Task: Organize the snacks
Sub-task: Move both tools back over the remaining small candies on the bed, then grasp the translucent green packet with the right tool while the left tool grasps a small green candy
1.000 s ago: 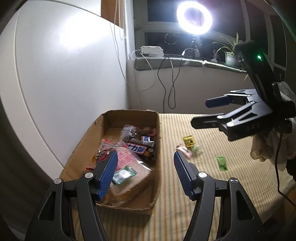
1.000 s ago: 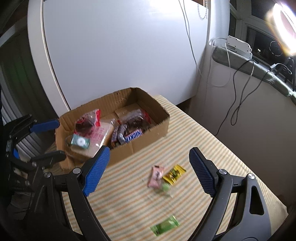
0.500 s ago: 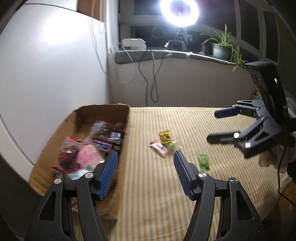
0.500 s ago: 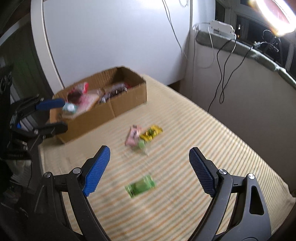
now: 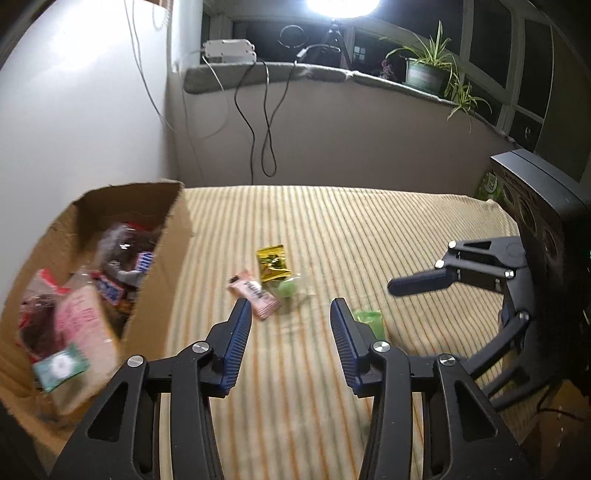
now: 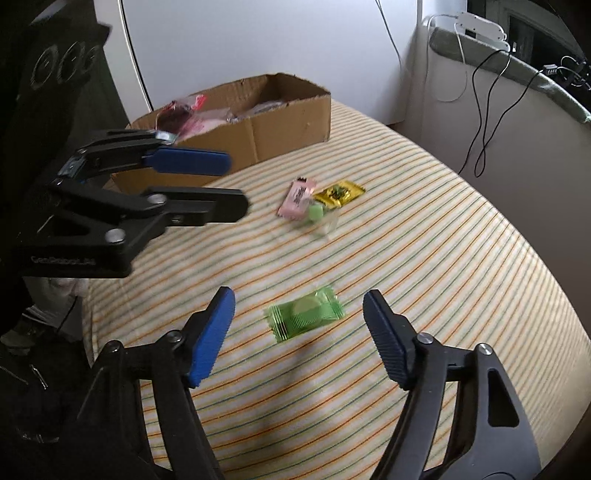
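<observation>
Left hand-held gripper (image 5: 287,308): spread, empty. Right hand-held gripper (image 6: 299,301): spread, flanking green packet (image 6: 304,314) on striped bench (image 6: 424,258). Pink packet (image 6: 295,195), gold packet (image 6: 340,192): touching, near cardboard box (image 6: 280,125) of snacks.

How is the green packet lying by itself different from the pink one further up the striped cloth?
The green packet lies alone, between the open right gripper's fingers; the pink packet sits in a cluster, touching a gold packet. The green one is translucent, the pink one opaque with print. Both lie flat on the cloth, outside the cardboard box.

Home room, windowsill plant (image 5: 424,70), ring light (image 5: 343,3), striped tablecloth (image 5: 369,229)
</observation>
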`<state>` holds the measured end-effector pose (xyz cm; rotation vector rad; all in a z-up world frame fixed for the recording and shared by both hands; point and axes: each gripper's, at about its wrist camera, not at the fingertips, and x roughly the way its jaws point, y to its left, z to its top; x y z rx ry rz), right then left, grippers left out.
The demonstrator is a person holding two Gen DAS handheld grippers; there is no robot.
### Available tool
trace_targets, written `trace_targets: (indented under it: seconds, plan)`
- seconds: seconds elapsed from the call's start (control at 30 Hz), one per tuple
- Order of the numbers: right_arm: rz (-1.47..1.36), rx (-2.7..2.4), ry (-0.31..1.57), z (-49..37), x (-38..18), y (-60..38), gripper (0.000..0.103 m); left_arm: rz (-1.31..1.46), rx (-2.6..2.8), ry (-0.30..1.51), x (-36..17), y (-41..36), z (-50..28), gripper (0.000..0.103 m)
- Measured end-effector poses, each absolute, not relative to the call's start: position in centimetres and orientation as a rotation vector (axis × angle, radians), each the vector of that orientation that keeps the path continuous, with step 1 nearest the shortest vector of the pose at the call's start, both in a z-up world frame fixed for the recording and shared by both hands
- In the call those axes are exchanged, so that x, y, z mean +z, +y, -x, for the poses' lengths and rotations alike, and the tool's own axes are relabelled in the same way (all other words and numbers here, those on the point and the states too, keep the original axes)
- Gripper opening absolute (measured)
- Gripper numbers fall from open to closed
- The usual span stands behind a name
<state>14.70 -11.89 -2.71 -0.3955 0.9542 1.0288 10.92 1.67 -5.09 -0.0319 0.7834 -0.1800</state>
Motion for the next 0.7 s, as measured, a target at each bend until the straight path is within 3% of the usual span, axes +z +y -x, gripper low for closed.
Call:
trace_targets:
  seconds: [0.1, 0.47, 0.7]
  plan:
    - [0.394, 1.034, 0.973, -15.0, -3.5, -11.8, 0.065, 0.031, -0.186, 0.802, -5.8, 1.1, -11.8, 0.042]
    - [0.411, 1.032, 0.997, -15.4, -4.8, -11.3, 0.064, 0.045, -0.172, 0.86, -7.9, 0.6, -15.0, 0.042]
    - [0.413, 1.027, 0.995, -15.5, -4.8, -11.3, 0.05, 0.037, -0.17, 0.89, -8.5, 0.3, -16.0, 0.025]
